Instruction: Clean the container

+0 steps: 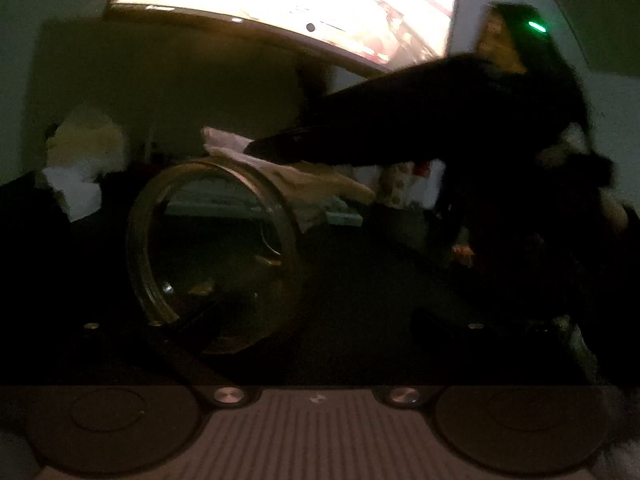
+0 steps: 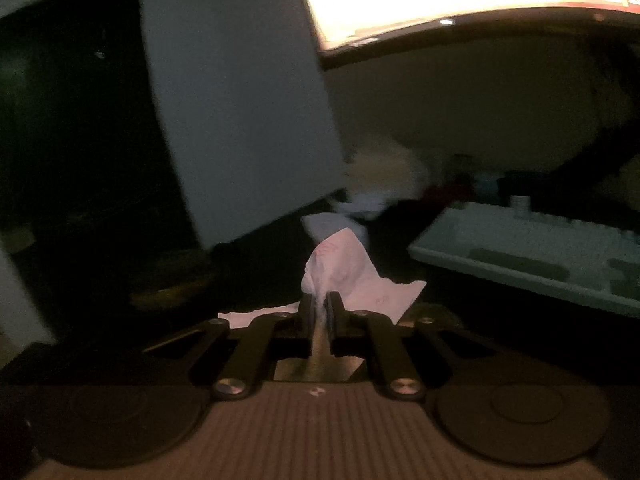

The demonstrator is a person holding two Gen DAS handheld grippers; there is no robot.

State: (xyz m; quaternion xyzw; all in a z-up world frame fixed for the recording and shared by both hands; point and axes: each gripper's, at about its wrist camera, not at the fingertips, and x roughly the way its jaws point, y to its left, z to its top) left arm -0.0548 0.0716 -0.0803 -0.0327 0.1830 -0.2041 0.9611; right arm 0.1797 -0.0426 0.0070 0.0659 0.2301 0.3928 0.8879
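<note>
The right gripper (image 2: 319, 300) is clamped down on a crumpled white tissue (image 2: 344, 272), jaws pinched almost together with the paper bunched up between the pads and flaring out past the tips. From the left wrist view you can see that same gripper (image 1: 256, 148) as a long dark shape reaching in from the right, its tip with the tissue (image 1: 224, 140) sitting just above the top edge of the container (image 1: 216, 256).

The left gripper (image 1: 320, 328) is spread wide, jaws as far apart as they go. The container is a clear glass jar lying on its side with the open threaded mouth facing the camera, sitting toward the left finger; it's too dark to say for sure whether that finger touches the glass, and the right finger is well clear of it.

Everything else, using the jar as the reference: a bright curved monitor (image 1: 288, 0) hangs above and behind it, way overexposed. A pale keyboard (image 1: 344, 218) lies just behind and to the right of it, and the right wrist view shows the keyboard (image 2: 532, 256) more clearly. Some whitish lumpy stuff (image 1: 84, 148) sits behind and to the left of the jar, too blurry to tell what it is. The desk (image 1: 360, 280) under the jar is dark. There's a green light (image 1: 536, 26) on the right gripper's body, up and to the right of the jar.
</note>
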